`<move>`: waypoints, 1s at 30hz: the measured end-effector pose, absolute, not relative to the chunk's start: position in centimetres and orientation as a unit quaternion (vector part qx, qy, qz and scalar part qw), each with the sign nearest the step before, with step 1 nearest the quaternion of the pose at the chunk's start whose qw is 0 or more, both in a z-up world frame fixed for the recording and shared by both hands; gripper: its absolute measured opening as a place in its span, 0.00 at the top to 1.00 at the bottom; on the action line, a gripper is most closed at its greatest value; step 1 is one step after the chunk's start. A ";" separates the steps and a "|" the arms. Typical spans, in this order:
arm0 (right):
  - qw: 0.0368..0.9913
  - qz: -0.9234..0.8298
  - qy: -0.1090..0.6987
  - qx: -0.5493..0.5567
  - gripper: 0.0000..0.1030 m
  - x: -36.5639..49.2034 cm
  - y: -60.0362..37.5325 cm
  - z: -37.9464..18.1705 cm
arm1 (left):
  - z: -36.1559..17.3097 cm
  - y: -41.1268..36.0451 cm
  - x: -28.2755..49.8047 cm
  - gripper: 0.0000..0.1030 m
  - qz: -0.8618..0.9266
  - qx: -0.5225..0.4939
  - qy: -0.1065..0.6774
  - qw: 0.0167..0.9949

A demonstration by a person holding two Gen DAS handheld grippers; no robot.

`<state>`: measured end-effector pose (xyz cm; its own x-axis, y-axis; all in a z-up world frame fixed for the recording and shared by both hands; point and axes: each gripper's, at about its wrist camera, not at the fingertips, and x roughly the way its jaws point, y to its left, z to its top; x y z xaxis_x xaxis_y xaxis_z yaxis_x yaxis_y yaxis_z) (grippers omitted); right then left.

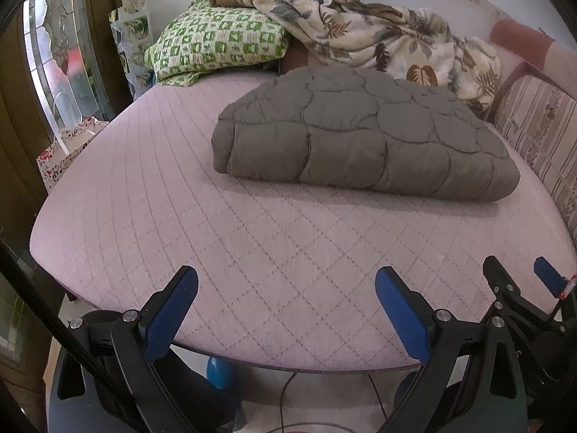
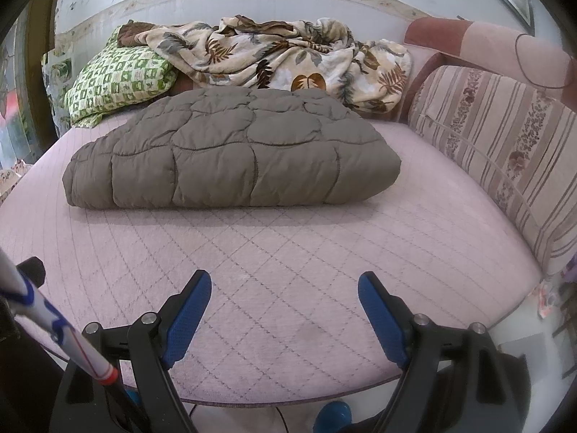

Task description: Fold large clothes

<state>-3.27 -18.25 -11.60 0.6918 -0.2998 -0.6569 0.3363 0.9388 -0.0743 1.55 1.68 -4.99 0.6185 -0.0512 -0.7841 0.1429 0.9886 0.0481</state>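
Observation:
A grey-brown quilted comforter (image 1: 364,133) lies folded into a thick rectangular bundle on the pink quilted mattress (image 1: 252,245). It also shows in the right wrist view (image 2: 230,155). My left gripper (image 1: 286,281) is open and empty, held over the mattress's near edge, well short of the comforter. My right gripper (image 2: 285,285) is open and empty, also over the near edge; it shows at the right of the left wrist view (image 1: 519,270).
A green checked pillow (image 1: 216,43) and a crumpled leaf-print blanket (image 1: 378,39) lie at the head of the bed. A striped cushion (image 2: 505,158) lines the right side. A gift bag (image 1: 68,151) stands at the left. Cables run on the floor (image 1: 288,397) below.

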 end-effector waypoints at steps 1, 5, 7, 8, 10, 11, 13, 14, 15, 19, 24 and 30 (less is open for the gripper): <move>0.920 -0.173 0.352 0.024 0.16 -3.3 -18.1 -11.6 | -5.1 1.7 1.7 0.05 -0.053 0.054 0.436 0.897; 0.921 -0.177 0.347 0.020 0.16 -3.2 -18.0 -11.5 | -5.5 1.7 1.9 0.05 -0.052 0.059 0.444 0.892; 0.920 -0.178 0.348 0.020 0.15 -3.2 -18.0 -11.6 | -5.7 1.6 1.8 0.05 -0.053 0.063 0.445 0.892; 0.920 -0.178 0.348 0.021 0.15 -3.2 -18.1 -11.6 | -5.7 1.5 1.8 0.05 -0.053 0.065 0.445 0.892; 0.920 -0.178 0.349 0.022 0.15 -3.1 -18.1 -11.6 | -5.8 1.5 1.9 0.05 -0.052 0.067 0.447 0.891; 0.920 -0.179 0.349 0.022 0.15 -3.1 -18.2 -11.6 | -5.9 1.5 1.9 0.05 -0.051 0.066 0.450 0.889; 0.920 -0.179 0.349 0.023 0.15 -3.2 -18.1 -11.6 | -6.0 1.6 2.0 0.05 -0.052 0.065 0.453 0.888; 0.920 -0.179 0.349 0.023 0.15 -3.2 -18.1 -11.6 | -6.0 1.7 2.1 0.05 -0.052 0.065 0.455 0.887; 0.920 -0.179 0.348 0.022 0.15 -3.2 -18.1 -11.6 | -6.0 1.7 2.1 0.05 -0.052 0.064 0.456 0.886; 0.920 -0.178 0.349 0.021 0.15 -3.2 -18.1 -11.6 | -6.0 1.7 2.1 0.05 -0.053 0.066 0.455 0.886; 0.919 -0.177 0.353 0.018 0.15 -3.2 -17.9 -11.6 | -6.0 1.6 2.1 0.05 -0.056 0.069 0.455 0.886; 0.921 -0.181 0.344 0.014 0.15 -3.4 -17.7 -11.4 | -5.9 1.6 2.0 0.05 -0.058 0.068 0.454 0.886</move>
